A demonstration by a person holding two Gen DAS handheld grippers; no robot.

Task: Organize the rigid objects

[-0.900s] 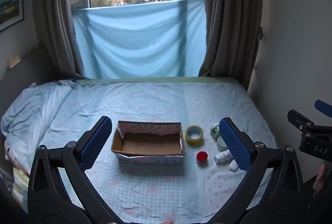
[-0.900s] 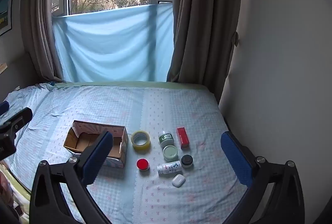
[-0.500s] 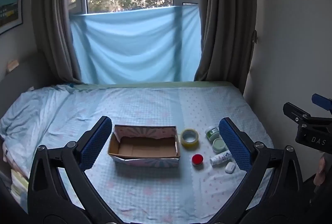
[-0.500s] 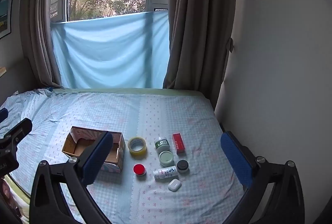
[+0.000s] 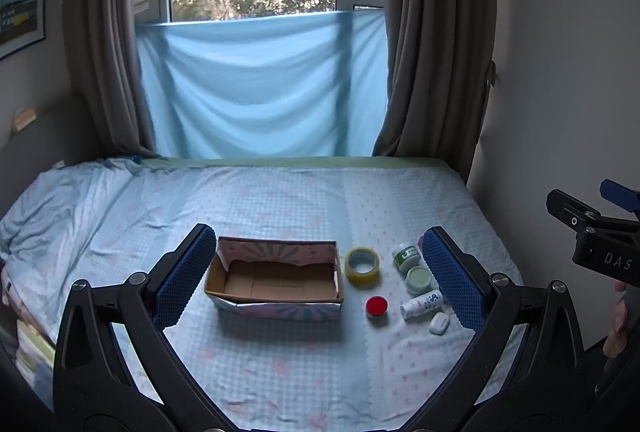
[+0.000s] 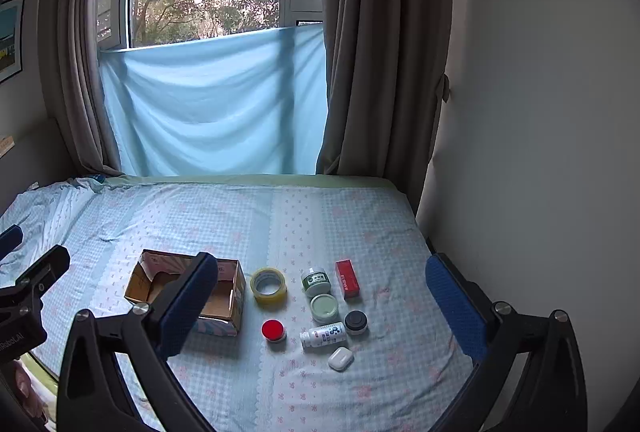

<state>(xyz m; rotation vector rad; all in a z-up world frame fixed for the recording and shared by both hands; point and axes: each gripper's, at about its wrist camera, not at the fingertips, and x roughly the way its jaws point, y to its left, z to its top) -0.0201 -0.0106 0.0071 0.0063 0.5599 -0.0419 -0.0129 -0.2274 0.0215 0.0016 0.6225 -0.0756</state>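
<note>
An open cardboard box (image 5: pixel 276 282) (image 6: pixel 188 292) sits on the bed, nothing visible in it. To its right lie a yellow tape roll (image 5: pixel 362 266) (image 6: pixel 269 284), a red round lid (image 5: pixel 376 306) (image 6: pixel 273 330), a green-labelled jar (image 5: pixel 406 256) (image 6: pixel 316 282), a pale green tin (image 5: pixel 418 278) (image 6: pixel 324 307), a white bottle on its side (image 5: pixel 420 306) (image 6: pixel 323 336), a white earbud case (image 5: pixel 439 323) (image 6: pixel 341 358), a black jar (image 6: pixel 355 322) and a red carton (image 6: pixel 347 278). My left gripper (image 5: pixel 320 280) and right gripper (image 6: pixel 324 308) are both open, empty, held well back above the bed.
The bed (image 5: pixel 280 200) has a light blue patterned sheet. A blue cloth (image 5: pixel 260 88) hangs below the window between grey curtains. A white wall (image 6: pixel 540 152) runs along the bed's right side. The right gripper's body (image 5: pixel 596 236) shows at the left view's right edge.
Both views have pulled back and tilted up. The objects sit lower and smaller in frame. Nothing on the bed has moved.
</note>
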